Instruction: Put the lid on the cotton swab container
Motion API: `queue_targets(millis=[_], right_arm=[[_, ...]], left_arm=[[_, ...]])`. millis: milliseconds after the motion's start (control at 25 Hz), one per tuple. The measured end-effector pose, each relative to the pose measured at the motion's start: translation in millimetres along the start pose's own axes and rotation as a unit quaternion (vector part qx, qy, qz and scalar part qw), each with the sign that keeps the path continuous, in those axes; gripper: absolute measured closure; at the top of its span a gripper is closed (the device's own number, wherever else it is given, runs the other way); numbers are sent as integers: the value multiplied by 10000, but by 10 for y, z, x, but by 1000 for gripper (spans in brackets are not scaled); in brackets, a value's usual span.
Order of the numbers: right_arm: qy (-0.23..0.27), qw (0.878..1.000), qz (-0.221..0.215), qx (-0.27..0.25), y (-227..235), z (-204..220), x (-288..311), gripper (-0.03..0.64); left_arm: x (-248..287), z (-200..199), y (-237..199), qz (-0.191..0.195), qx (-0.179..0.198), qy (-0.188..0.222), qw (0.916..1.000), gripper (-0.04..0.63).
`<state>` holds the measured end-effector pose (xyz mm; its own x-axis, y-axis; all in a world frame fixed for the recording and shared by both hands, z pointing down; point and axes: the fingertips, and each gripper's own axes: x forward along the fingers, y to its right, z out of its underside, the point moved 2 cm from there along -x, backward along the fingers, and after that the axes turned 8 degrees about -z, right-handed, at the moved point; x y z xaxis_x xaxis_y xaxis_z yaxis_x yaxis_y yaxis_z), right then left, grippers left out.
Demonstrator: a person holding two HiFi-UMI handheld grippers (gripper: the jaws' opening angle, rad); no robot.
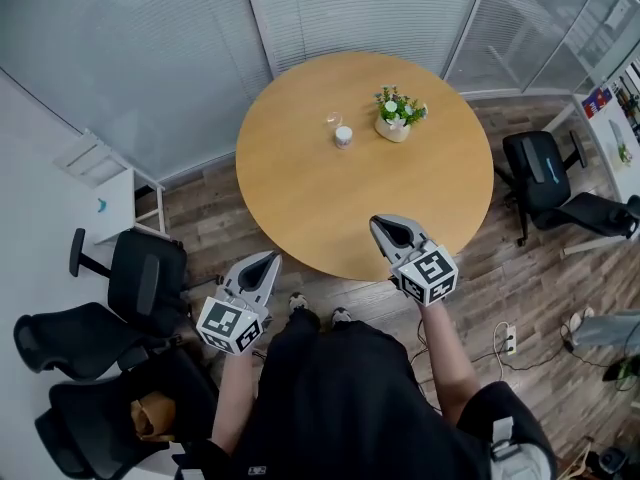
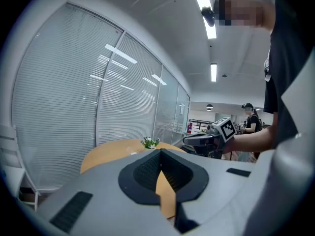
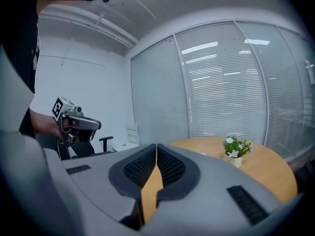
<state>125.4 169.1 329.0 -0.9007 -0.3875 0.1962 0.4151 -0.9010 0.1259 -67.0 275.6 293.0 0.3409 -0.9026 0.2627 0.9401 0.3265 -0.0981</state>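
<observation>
a: where are my tools and the target?

b: both are clenched on nothing. the left gripper (image 1: 268, 260) has its jaws pressed together with only tabletop showing past them, and the right gripper (image 1: 380, 225) is the same. the cotton swab container (image 1: 343, 136) stands well ahead of both, far across the round table (image 1: 300, 203), roughly between the lines the two point along. a small clear thing (image 1: 332, 121) sits just beyond it, which i take for the lid (too small for me to be sure).

a: what can go wrong from here?

b: i judge the main risk is arriving with jaws this tight. they'd shove the lid or tip the light container instead of taking it. the lid is see-through, so i could misjudge its rim. the potted plant (image 1: 393, 115) stands near the container on the right gripper's outer side, and a wide sweep would clip it.

a: and room to move?

b: plenty of bare wood ahead of both. the right gripper's tips are over the near rim, the left's just short of it. a black chair (image 1: 145, 280) is near the left gripper's outer side, so i'd head forward, not outward.
</observation>
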Motion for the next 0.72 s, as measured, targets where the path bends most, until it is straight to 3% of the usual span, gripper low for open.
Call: queue_targets(millis=[200,720], right_arm=[[-74,9999,85,41,107,47,68,611],[-179,9961,843,212,648,-18,437,611]], left_arm=[[203,-29,-118,113,-11,6,9999,589],[942,-156,-718,787,-15,-95,9969,589]])
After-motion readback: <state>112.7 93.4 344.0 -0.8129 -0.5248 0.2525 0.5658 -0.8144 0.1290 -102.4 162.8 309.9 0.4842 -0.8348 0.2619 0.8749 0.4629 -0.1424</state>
